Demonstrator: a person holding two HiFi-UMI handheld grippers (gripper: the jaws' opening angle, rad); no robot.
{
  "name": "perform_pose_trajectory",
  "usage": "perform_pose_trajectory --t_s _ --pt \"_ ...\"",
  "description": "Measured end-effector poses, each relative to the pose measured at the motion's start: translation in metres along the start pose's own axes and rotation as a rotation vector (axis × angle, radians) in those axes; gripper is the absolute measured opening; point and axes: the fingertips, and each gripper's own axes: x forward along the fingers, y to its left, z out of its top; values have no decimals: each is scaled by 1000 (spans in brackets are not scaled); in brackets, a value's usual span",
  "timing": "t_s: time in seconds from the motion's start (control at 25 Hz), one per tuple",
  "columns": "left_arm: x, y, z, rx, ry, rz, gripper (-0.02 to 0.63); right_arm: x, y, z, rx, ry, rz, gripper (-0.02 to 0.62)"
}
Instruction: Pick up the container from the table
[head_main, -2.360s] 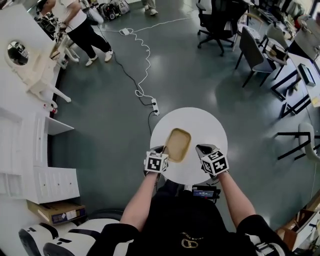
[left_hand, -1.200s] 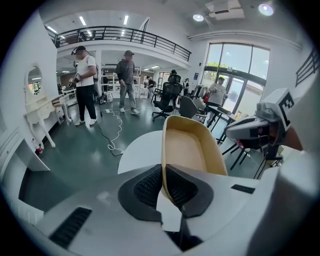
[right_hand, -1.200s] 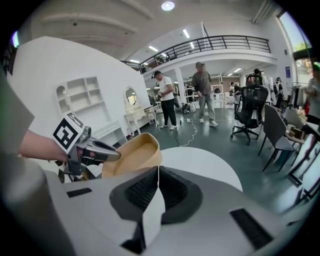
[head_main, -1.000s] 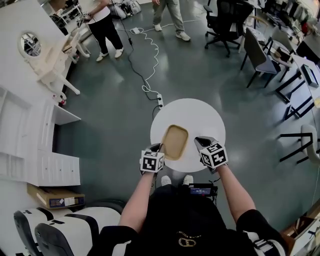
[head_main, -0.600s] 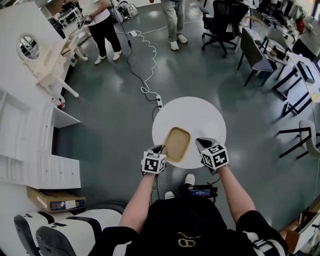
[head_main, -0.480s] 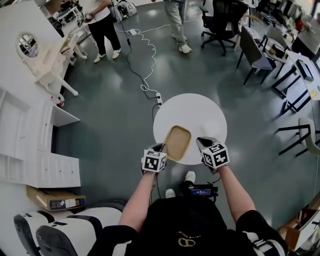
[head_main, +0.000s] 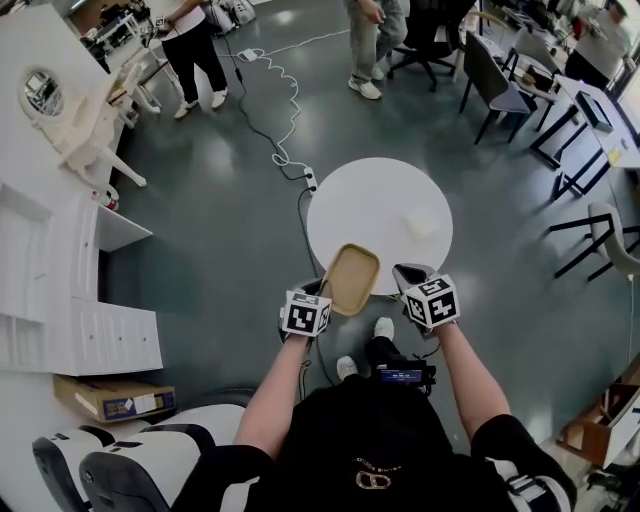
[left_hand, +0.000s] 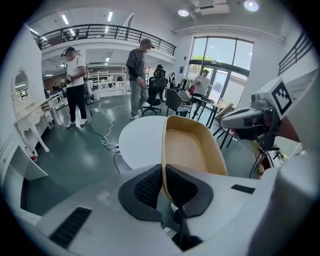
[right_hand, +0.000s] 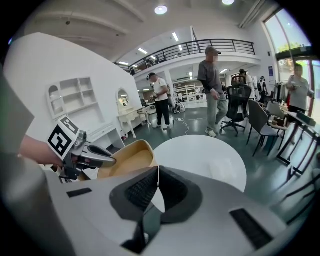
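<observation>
The tan oval container (head_main: 351, 279) hangs at the near edge of the round white table (head_main: 380, 200), partly out over the floor. My left gripper (head_main: 322, 291) is shut on its near rim; in the left gripper view the thin tan wall (left_hand: 192, 147) runs between the dark pads (left_hand: 145, 187). My right gripper (head_main: 405, 273) hovers just right of the container, shut, and holds nothing. In the right gripper view its pads (right_hand: 172, 185) meet over the table (right_hand: 210, 155), with the container (right_hand: 125, 157) and the left gripper (right_hand: 95, 160) at the left.
A cable and power strip (head_main: 309, 180) lie on the floor beyond the table. Two people (head_main: 375, 40) stand further back. Chairs and desks (head_main: 490, 80) fill the right, white shelves and a vanity (head_main: 60, 200) the left. A cardboard box (head_main: 115, 398) sits at lower left.
Both grippers and the held container have drawn back towards my body, off the table's near edge. The table has slid away. A person at the back has walked right.
</observation>
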Motion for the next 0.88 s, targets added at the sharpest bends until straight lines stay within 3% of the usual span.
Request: perform_pose_trajectory --t_s 0.4,0.88 --pt "-14 -20 -31 22 12 -38 23 -24 24 -29 4 4 -33 66" --pt "-16 -28 -32 34 6 -64 23 -38 30 -39 13 -5 -67 66"
